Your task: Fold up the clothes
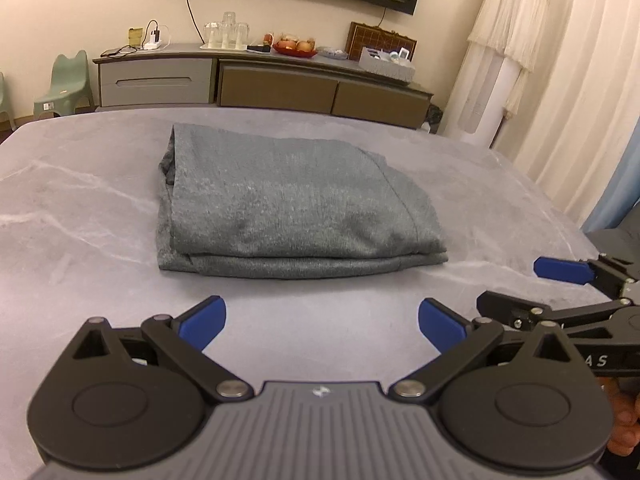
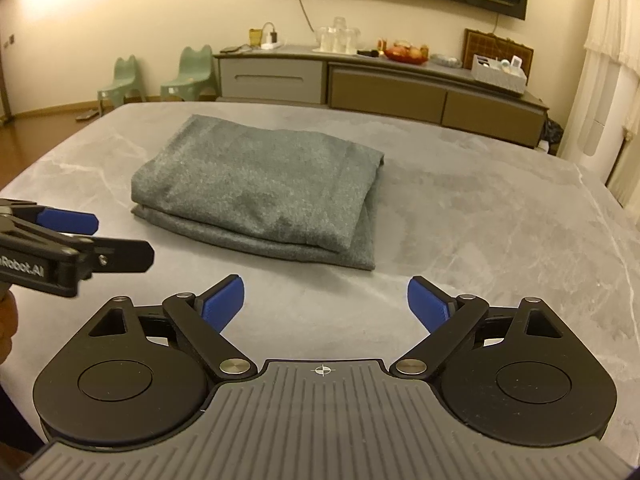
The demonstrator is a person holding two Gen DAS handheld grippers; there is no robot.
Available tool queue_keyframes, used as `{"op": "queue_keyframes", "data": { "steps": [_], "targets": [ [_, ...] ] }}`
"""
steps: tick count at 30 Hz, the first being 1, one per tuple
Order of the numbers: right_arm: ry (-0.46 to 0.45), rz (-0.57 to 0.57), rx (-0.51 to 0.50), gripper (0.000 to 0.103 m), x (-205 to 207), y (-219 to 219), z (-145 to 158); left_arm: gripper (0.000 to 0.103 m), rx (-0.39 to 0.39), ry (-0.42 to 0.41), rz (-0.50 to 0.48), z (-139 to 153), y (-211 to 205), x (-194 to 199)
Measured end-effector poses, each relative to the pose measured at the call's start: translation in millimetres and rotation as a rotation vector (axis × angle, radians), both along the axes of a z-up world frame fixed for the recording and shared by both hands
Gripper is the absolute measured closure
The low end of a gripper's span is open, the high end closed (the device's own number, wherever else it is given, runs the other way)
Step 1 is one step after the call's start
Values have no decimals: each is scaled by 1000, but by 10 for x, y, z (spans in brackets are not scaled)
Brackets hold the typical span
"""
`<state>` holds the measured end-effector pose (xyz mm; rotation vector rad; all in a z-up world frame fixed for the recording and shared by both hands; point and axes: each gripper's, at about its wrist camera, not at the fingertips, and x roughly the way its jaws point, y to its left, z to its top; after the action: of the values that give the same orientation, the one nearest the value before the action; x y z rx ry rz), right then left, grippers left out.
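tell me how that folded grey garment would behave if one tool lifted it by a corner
The grey garment is soft knit in loose layers, so it would likely droop and unfold. It probably won't slide far on the table; its limp edges suggest bunching instead.

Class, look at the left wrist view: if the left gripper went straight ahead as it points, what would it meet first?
Probably the near folded edge of the grey garment; only bare table lies before the left gripper.

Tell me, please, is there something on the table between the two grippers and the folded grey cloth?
Nothing visible. Only bare table lies between the left gripper, the right gripper and the folded grey cloth. Both have open jaws.
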<state>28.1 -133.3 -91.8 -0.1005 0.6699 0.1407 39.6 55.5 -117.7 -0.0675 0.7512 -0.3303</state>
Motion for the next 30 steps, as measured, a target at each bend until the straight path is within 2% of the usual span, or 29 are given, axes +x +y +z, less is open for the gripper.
{"op": "queue_keyframes", "data": {
  "steps": [21,30],
  "targets": [
    [3,-4,-19,10,-6,6,-39,0,68,35,16,-142,-120,-22],
    [16,3,-34,10,14,60,-101,0,66,2,20,-108,-104,-64]
  ]
}}
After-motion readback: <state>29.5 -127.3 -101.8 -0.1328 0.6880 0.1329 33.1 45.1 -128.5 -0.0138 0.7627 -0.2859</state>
